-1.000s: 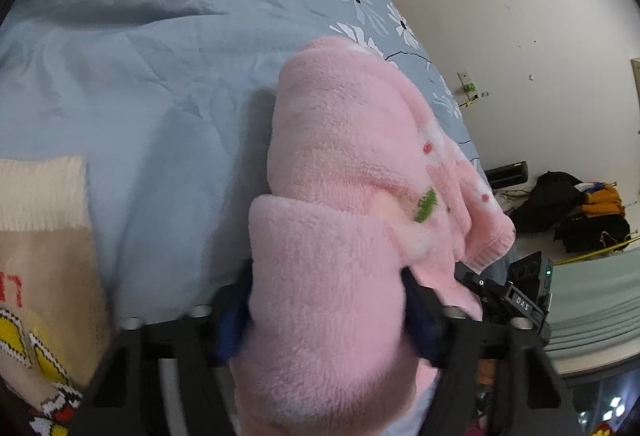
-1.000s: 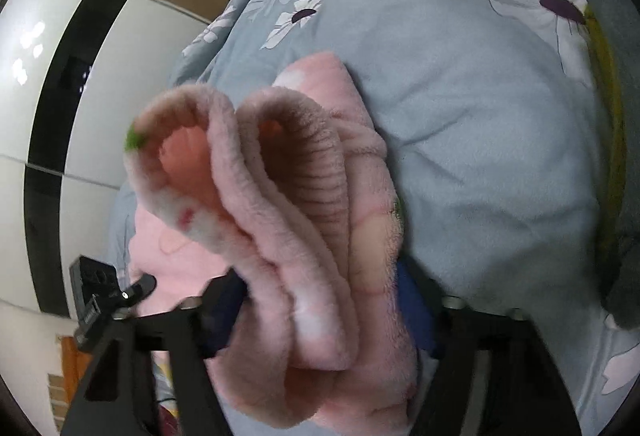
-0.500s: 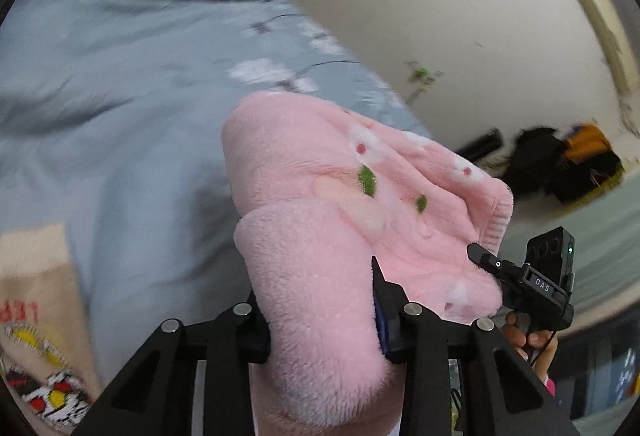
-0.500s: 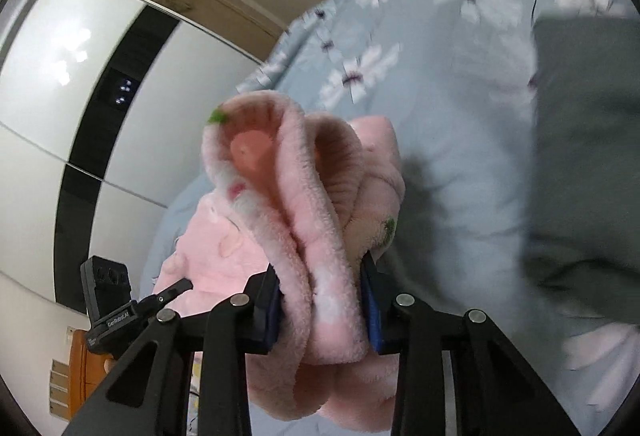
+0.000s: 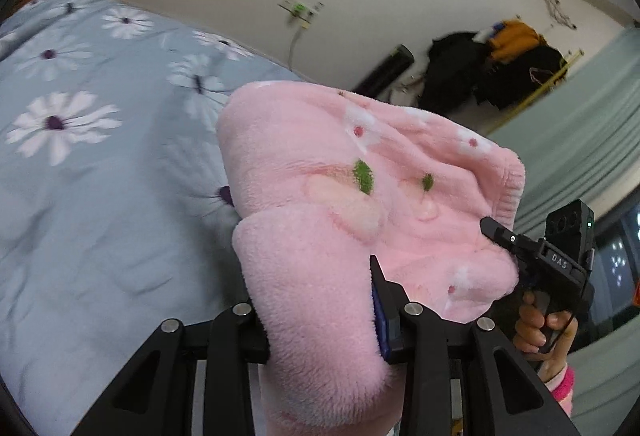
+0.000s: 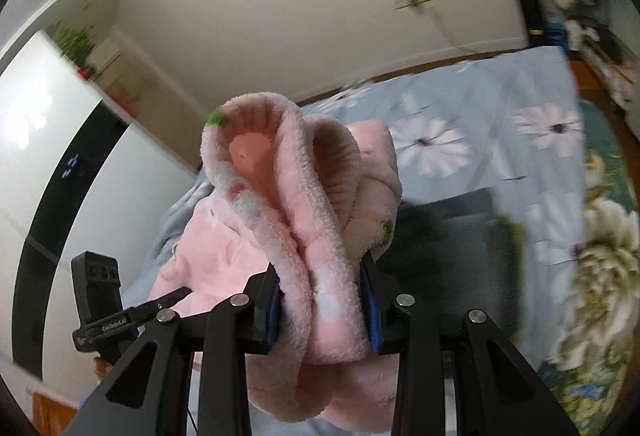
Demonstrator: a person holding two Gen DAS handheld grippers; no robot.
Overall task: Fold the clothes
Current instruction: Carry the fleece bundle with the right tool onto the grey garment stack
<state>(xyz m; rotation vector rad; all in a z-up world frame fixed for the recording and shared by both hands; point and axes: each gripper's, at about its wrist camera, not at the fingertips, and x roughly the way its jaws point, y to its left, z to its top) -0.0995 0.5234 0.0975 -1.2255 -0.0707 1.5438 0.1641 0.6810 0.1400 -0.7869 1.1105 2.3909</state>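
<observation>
The pink fleece garment [image 5: 320,204] hangs bunched in the air above the blue flowered bedspread [image 5: 100,164], my left gripper [image 5: 316,320] clamped on one thick fold and my right gripper [image 6: 320,300] pinching several layers at the ribbed edge. It looks soft, light and floppy, likely to sag and slide, so I judge the firmer ribbed hems the best hold. "DAS" is readable on the other tool in the left view; a dark folded cloth [image 6: 448,236] lies on the bedspread beyond.
</observation>
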